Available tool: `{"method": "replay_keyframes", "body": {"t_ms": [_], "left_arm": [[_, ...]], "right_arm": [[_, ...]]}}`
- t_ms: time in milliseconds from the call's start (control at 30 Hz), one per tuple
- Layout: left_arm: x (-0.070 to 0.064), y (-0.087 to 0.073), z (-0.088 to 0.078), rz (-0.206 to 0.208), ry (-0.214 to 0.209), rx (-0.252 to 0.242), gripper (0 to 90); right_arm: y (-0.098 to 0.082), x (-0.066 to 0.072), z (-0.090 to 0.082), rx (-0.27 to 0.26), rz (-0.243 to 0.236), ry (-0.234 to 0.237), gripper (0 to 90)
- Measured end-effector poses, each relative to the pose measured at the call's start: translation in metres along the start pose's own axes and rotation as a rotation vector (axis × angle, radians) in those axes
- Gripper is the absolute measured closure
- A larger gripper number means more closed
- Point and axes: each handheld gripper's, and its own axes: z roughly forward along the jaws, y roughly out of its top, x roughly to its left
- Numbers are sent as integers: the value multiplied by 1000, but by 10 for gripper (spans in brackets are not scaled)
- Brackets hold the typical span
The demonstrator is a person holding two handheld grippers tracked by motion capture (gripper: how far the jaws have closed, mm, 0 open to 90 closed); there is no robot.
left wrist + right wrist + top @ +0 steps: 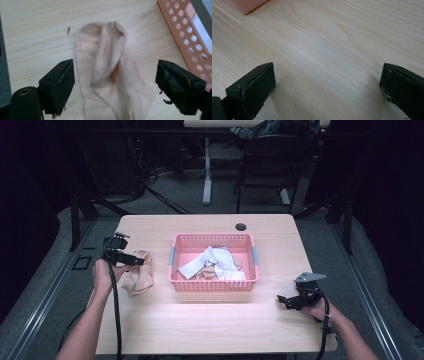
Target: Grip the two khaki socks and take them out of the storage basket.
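Pale beige sock (105,75) at centre frame on light wood-grain table (200,320). Pink perforated basket (214,284) mid-frame with grey handles, white cloth (212,262) plus beige bits inside. Black jaws on both grippers, lower corners.

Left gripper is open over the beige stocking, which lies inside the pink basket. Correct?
Not quite. The stocking lies on the table, left of the basket, not inside it; the high view shows this. The left gripper is indeed open over it.

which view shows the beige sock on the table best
The left gripper view: the beige sock lies close up between the open left gripper, folds clear. The high view shows it small, left of the pink basket. The right gripper view shows bare table.
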Motion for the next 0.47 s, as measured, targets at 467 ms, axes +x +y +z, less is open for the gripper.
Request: {"method": "replay_keyframes", "body": {"t_ms": [467], "left_arm": [[-15, -81, -6, 42, 120, 17, 3]], "right_arm": [[0, 0, 0, 0, 1, -1, 0]]}}
